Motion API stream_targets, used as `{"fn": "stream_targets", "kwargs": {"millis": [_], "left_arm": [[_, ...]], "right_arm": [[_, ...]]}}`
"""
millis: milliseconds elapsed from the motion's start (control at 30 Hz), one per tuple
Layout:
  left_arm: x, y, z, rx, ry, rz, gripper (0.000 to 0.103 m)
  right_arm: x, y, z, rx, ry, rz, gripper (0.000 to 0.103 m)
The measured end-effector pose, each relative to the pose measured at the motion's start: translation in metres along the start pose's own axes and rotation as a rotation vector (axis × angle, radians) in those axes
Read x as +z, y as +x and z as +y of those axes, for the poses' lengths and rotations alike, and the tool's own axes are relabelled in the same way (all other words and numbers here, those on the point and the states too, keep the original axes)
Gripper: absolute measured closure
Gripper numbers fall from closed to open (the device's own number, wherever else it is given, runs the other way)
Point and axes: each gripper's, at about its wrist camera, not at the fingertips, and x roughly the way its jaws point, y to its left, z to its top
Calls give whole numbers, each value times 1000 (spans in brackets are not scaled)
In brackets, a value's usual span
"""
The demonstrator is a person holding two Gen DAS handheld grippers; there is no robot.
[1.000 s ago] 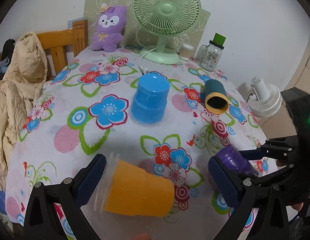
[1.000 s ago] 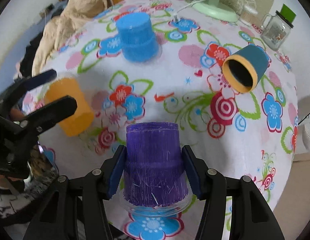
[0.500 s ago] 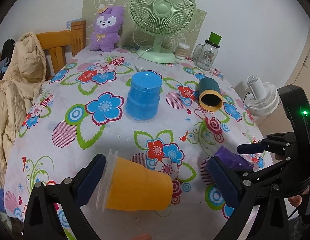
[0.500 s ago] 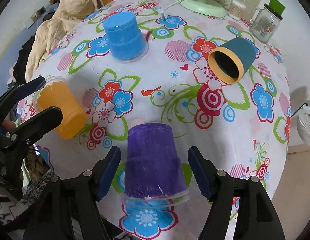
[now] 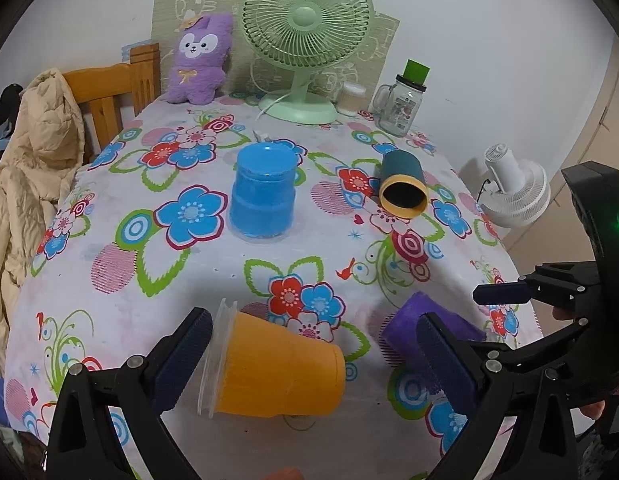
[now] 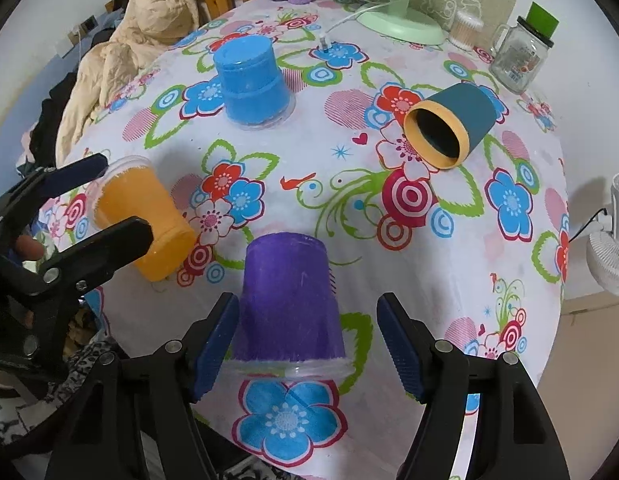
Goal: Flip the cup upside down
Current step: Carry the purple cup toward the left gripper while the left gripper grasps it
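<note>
A purple cup stands upside down on the floral tablecloth, between the open jaws of my right gripper, which does not touch it. It shows in the left wrist view too. An orange cup lies on its side between the open jaws of my left gripper; it also shows in the right wrist view. A blue cup stands upside down mid-table. A teal cup with a yellow rim lies on its side.
A green desk fan, a purple plush rabbit, a glass jar with a green lid and a small container stand at the table's far edge. A wooden chair with a beige jacket is on the left. A white fan stands beyond the right edge.
My right gripper has opened, let go of the purple cup and drawn back, leaving it upside down on the cloth. My left gripper stays open around the lying orange cup.
</note>
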Motion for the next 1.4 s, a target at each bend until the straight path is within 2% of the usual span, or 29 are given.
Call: {"fn": "stream_targets", "kwargs": {"millis": [500,667,900,1067,1167,1300,1400], "left_arm": [[3,2,-28,-45,14,28,0],[4,-2,-30,-33,19,14,0],[8,-15,-16,-9,-23,-12,0],[8,-34,-18,-43,-29,-32,0],[2,-40,-25,-83,-72,-21,0],[-10,-33,-40,-178,-166,48,0],[-17,-22,-45,-177,-242,101,0]], "right_arm": [[-24,-21,-23,-2,33,-31,28],[-29,-21,-26,20,44,-38,28],[-31,-20,-20,37,31,-40,28],[-30,-21,-16,37,18,-41,28],[-30,-22,-14,36,10,-43,28],[-34,-24,-15,32,3,-38,28],[-38,-22,-16,30,-6,-26,28]]}}
